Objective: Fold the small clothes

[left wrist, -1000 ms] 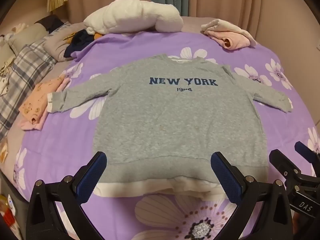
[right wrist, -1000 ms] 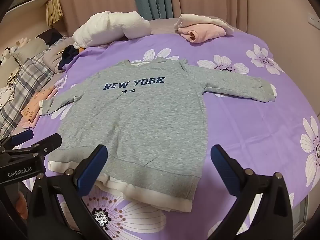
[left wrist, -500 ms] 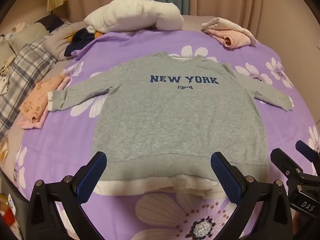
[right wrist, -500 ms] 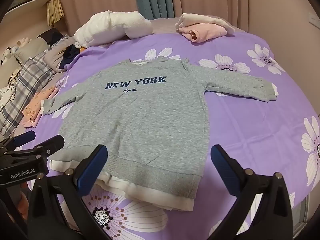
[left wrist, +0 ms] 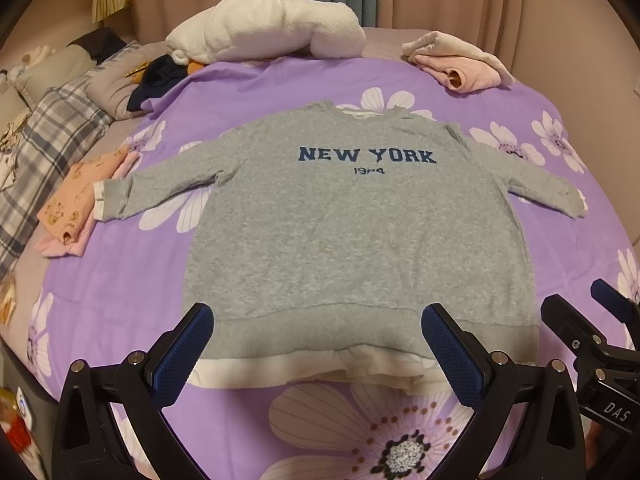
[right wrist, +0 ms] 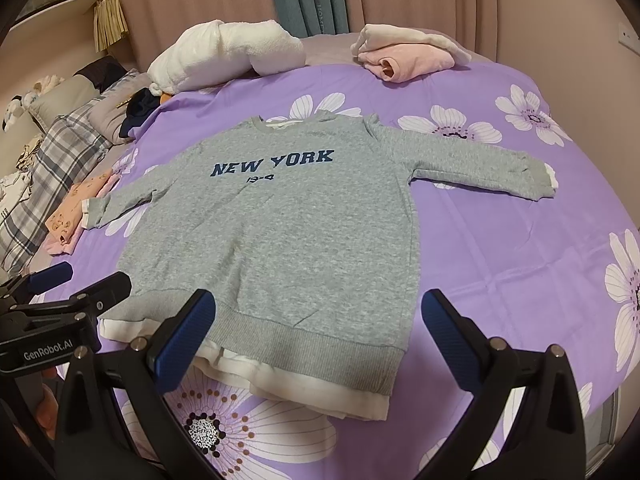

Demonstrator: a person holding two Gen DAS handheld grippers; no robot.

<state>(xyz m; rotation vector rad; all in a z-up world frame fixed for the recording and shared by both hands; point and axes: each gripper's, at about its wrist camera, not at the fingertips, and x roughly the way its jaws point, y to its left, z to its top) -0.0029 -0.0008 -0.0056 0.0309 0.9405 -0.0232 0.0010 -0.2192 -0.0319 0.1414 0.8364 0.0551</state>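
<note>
On the purple floral bedspread (left wrist: 132, 280) a grey sweatshirt (left wrist: 360, 232) lay flat and face up, both sleeves spread out, its "NEW YORK" print readable from the hem side. Just short of that hem hovered the left gripper (left wrist: 318, 354) and the right gripper (right wrist: 320, 342) — each with its blue-padded jaws spread wide and holding nothing, neither touching the cloth. Beyond the sweatshirt's collar sat a white rolled blanket (left wrist: 268, 28), and a folded pink garment (left wrist: 460, 66) lay beyond its right shoulder. Beside its left cuff rested a folded peach patterned garment (left wrist: 74, 204) — nearly touching it.
</note>
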